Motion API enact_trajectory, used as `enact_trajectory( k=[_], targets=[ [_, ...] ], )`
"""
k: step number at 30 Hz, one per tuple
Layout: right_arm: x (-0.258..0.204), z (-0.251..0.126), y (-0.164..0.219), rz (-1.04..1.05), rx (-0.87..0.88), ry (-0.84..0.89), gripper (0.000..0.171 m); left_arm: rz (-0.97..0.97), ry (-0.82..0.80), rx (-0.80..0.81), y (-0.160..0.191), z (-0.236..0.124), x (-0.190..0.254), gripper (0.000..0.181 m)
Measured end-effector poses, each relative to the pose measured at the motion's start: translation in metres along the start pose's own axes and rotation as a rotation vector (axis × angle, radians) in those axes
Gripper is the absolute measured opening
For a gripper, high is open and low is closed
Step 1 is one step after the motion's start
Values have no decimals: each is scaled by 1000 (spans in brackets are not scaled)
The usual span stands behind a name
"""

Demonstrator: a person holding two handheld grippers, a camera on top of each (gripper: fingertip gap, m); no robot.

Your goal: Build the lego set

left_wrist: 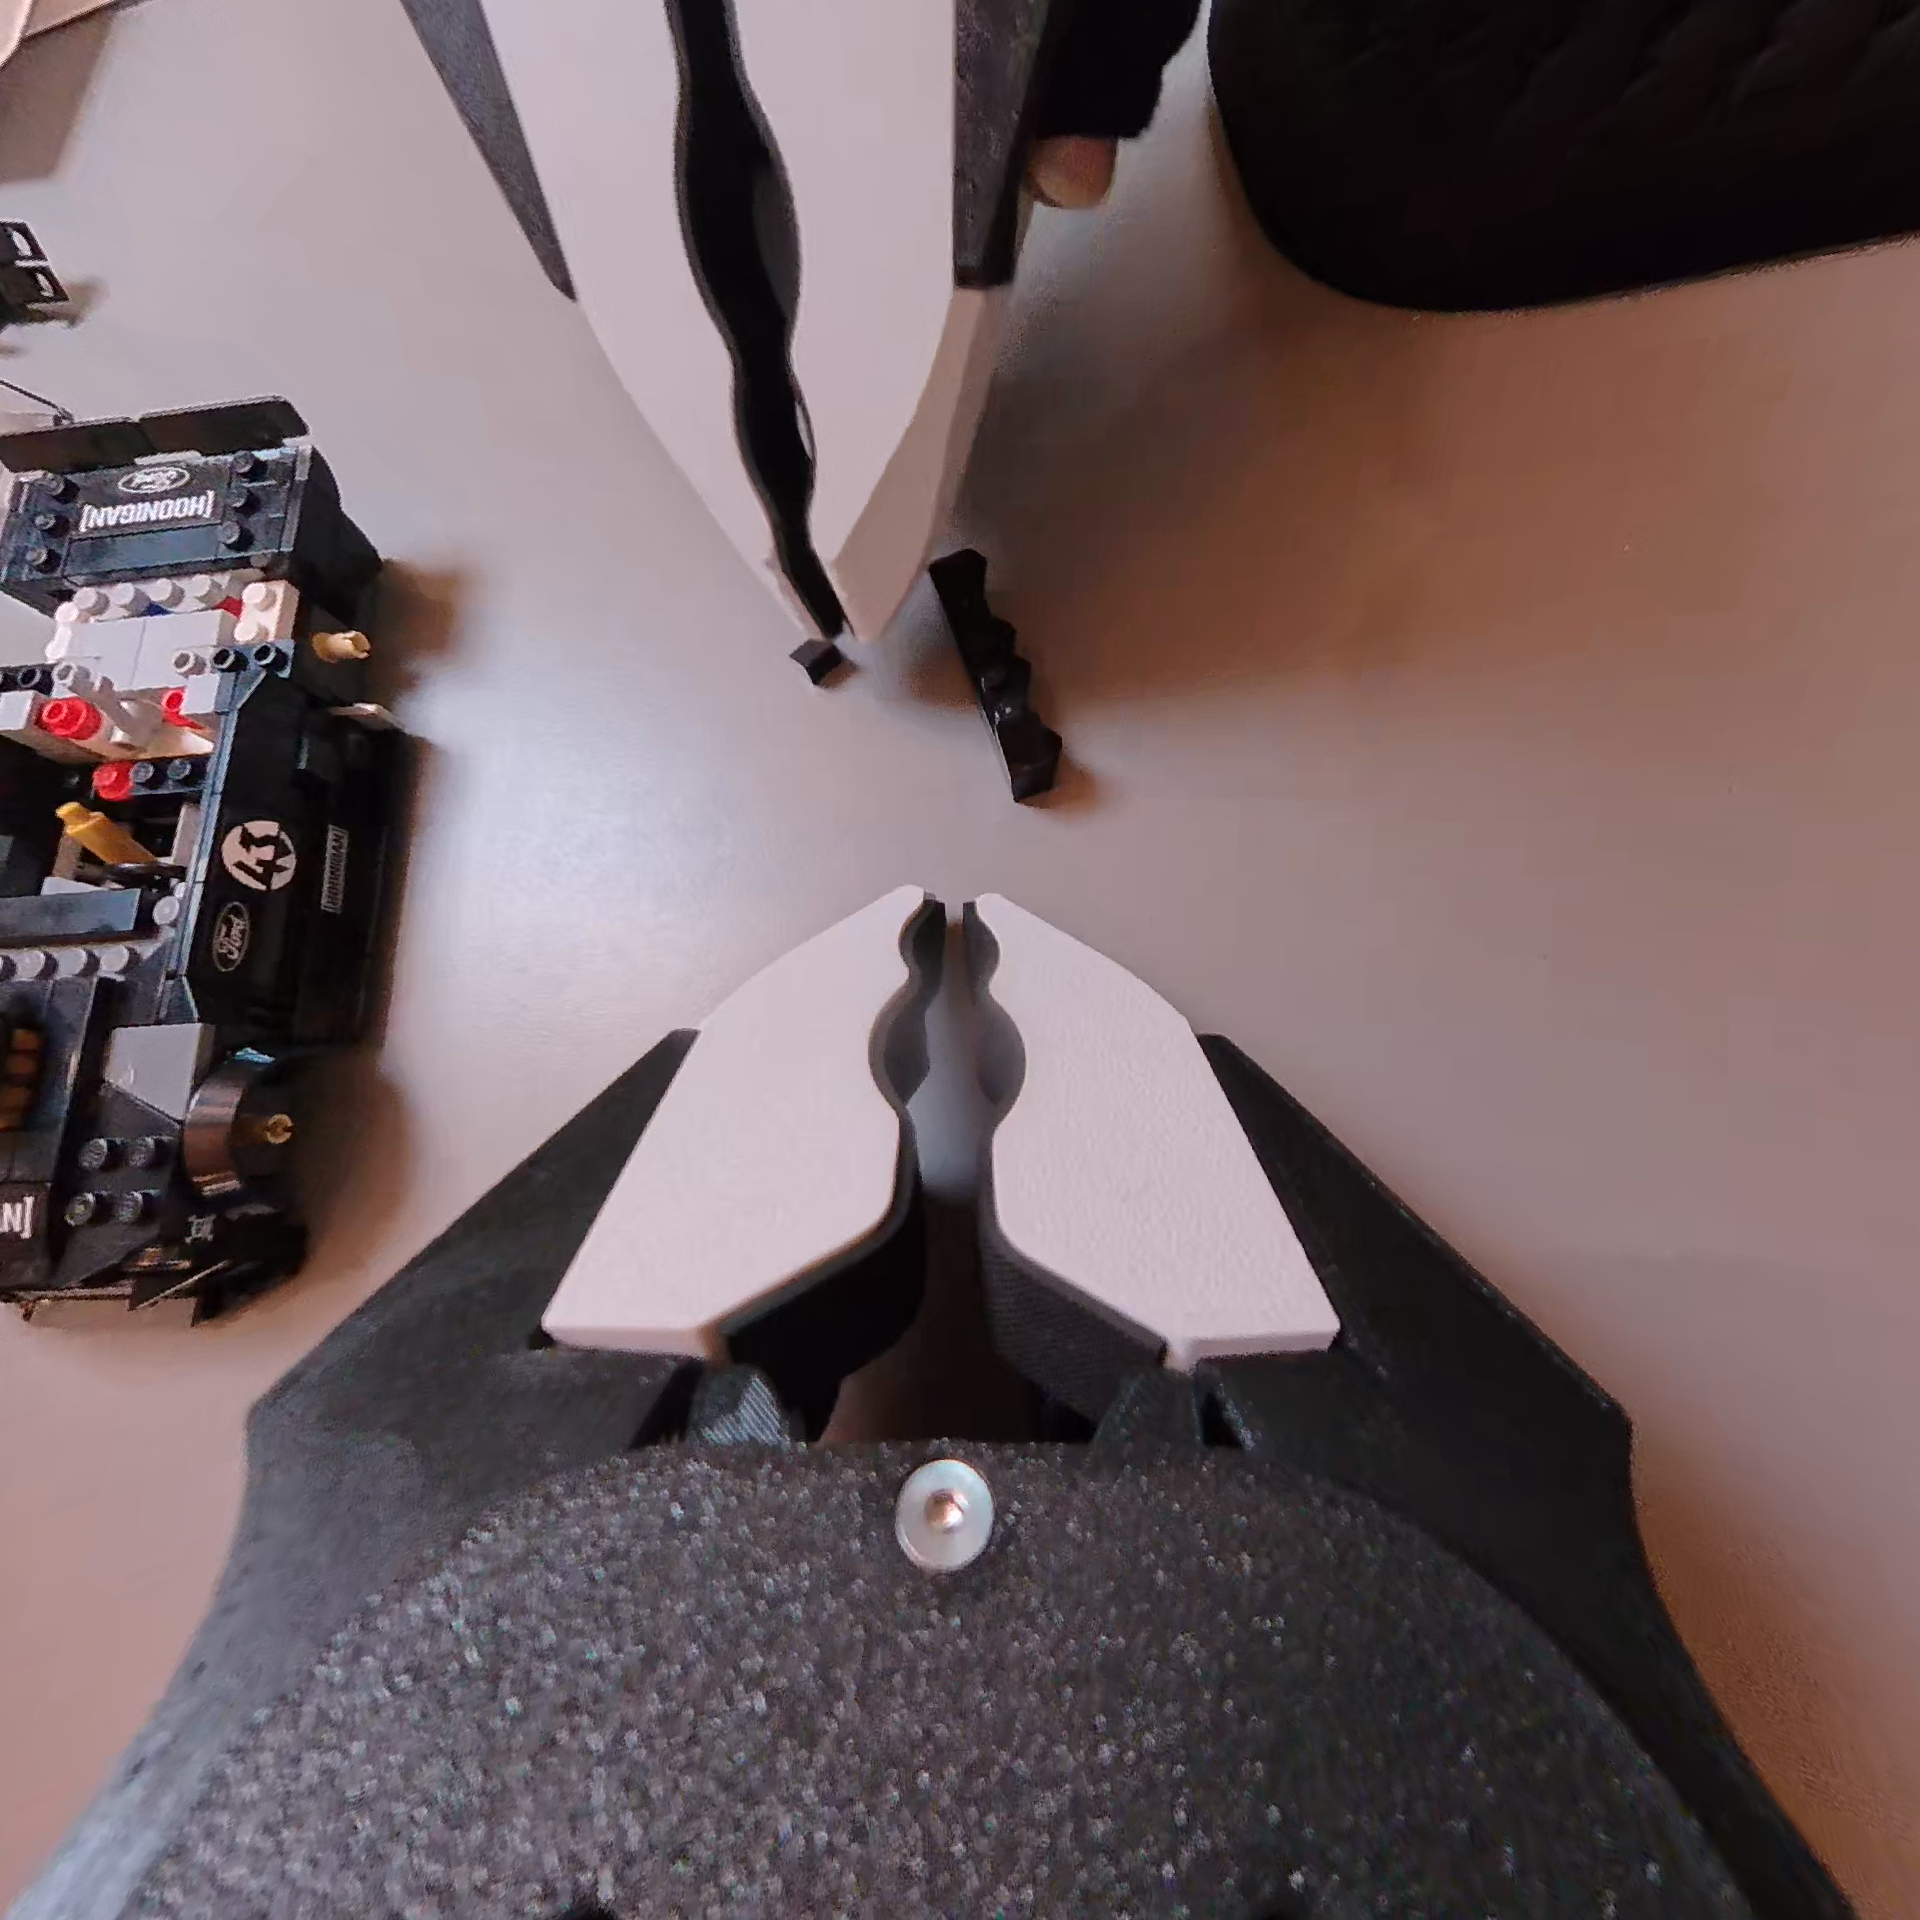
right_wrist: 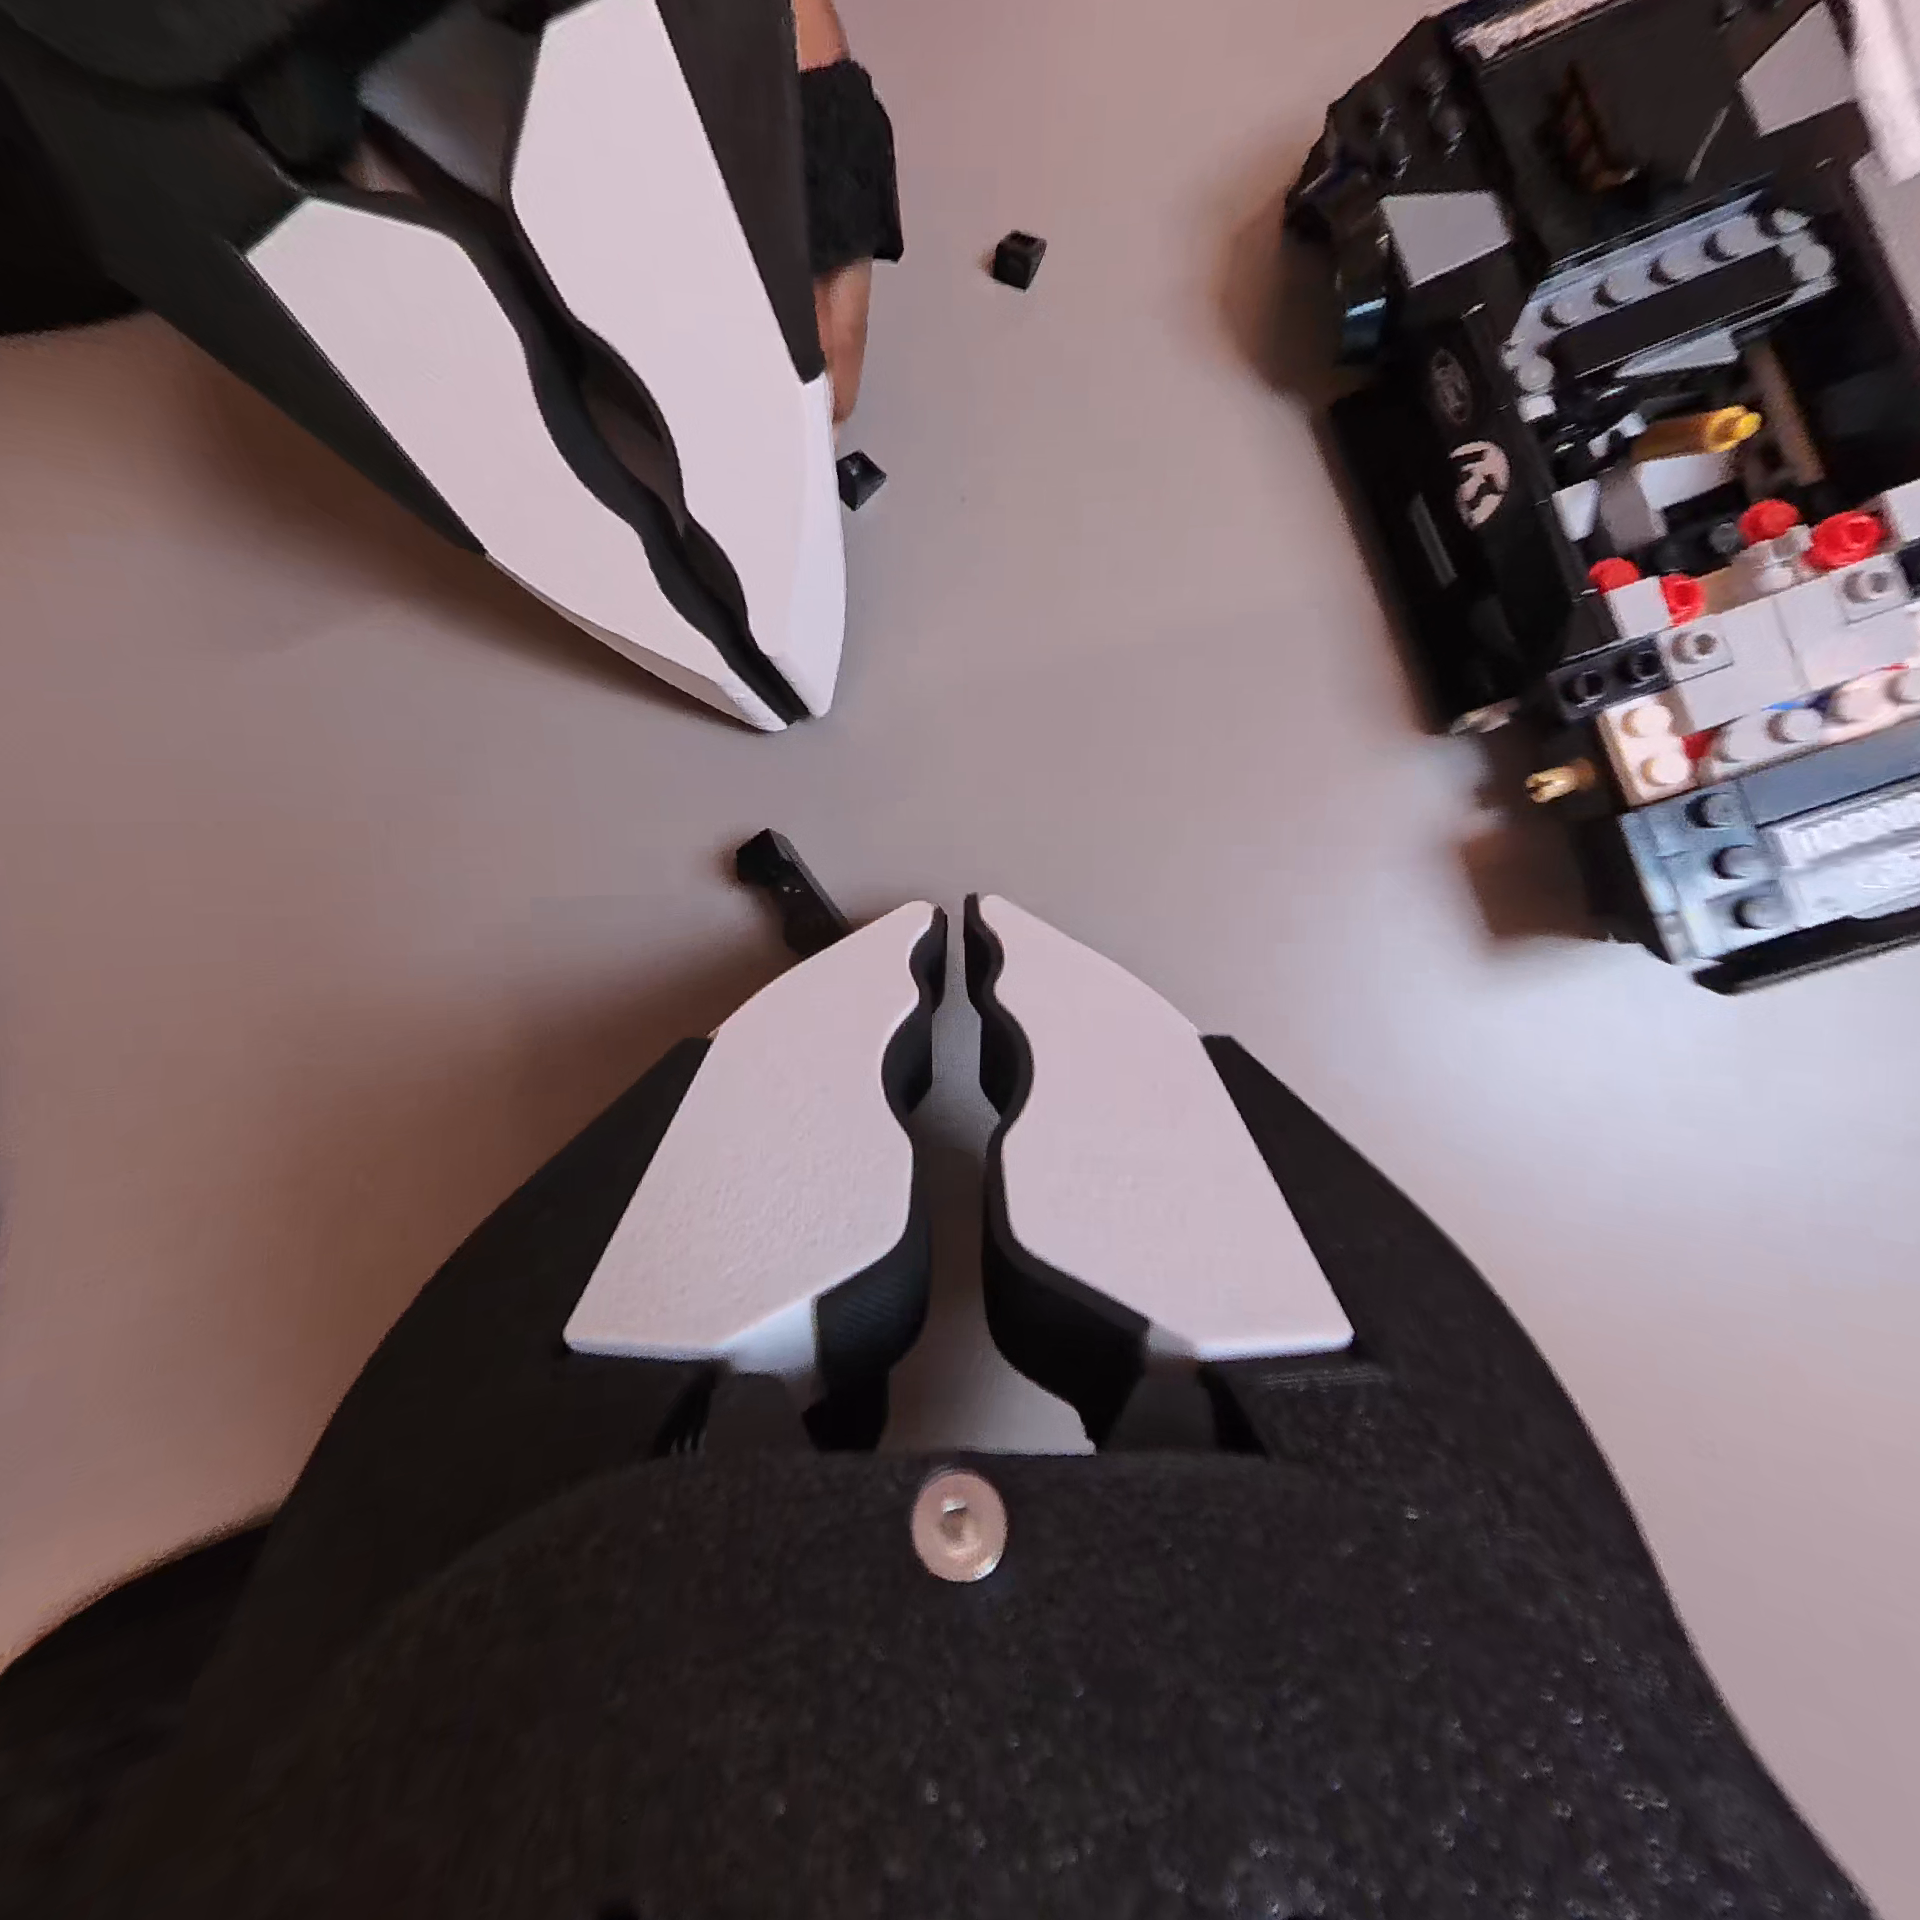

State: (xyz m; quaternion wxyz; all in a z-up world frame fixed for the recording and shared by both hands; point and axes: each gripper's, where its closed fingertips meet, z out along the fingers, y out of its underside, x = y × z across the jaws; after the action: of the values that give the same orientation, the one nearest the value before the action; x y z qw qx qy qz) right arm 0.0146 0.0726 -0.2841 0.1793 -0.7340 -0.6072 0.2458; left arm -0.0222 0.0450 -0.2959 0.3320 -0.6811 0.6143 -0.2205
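A: Left wrist view first. Where is everything, taking the half-built black lego car (left_wrist: pixel 177 852) as the landmark?

B: The car sits at the left edge on the grey table (left_wrist: pixel 1455 831). The left gripper (left_wrist: pixel 953 902) is well off to the car's right, low in the middle of the view, its white fingers drawn almost together with only a sliver of table between the tips and nothing in them.

A: And past it?

B: Farther from the car, a long black studded lego piece (left_wrist: pixel 997 675) lies loose on the table. The right gripper (left_wrist: pixel 836 623) reaches down from the top, tips nearly meeting and right over a tiny black brick (left_wrist: pixel 821 662); whether it grips that brick I cannot tell. A fingertip (left_wrist: pixel 1070 171) and a dark sleeve (left_wrist: pixel 1558 145) show at the top.

A: Now the right wrist view.

B: There the car (right_wrist: pixel 1621 499) is at the right edge. The right gripper (right_wrist: pixel 955 906) is well to the car's left, empty, a thin slit between the fingers. The long black piece (right_wrist: pixel 781 883) pokes out just beside its left finger, partly hidden under it. Farther left of the car, the left gripper (right_wrist: pixel 795 712) comes in from the upper left, pinched shut and empty. Two small black bricks lie between that gripper and the car: one (right_wrist: pixel 860 480) just beside the gripper's finger, the other (right_wrist: pixel 1016 256) nearer the car.
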Motion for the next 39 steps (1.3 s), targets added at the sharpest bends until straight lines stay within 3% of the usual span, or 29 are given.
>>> enact_trajectory(
  k=[7,16,31,39],
  targets=[
    [11,-2,7,-224,-68,30,16,5,-1,2,0,0,0,2],
    [11,7,6,-330,-107,-76,16,10,28,14,-3,1,6,13],
    [9,-9,10,-141,38,16,9,27,80,-29,-18,15,9,20],
    [-21,-19,9,-85,65,104,9,130,178,-55,-22,22,10,12]
  ],
)
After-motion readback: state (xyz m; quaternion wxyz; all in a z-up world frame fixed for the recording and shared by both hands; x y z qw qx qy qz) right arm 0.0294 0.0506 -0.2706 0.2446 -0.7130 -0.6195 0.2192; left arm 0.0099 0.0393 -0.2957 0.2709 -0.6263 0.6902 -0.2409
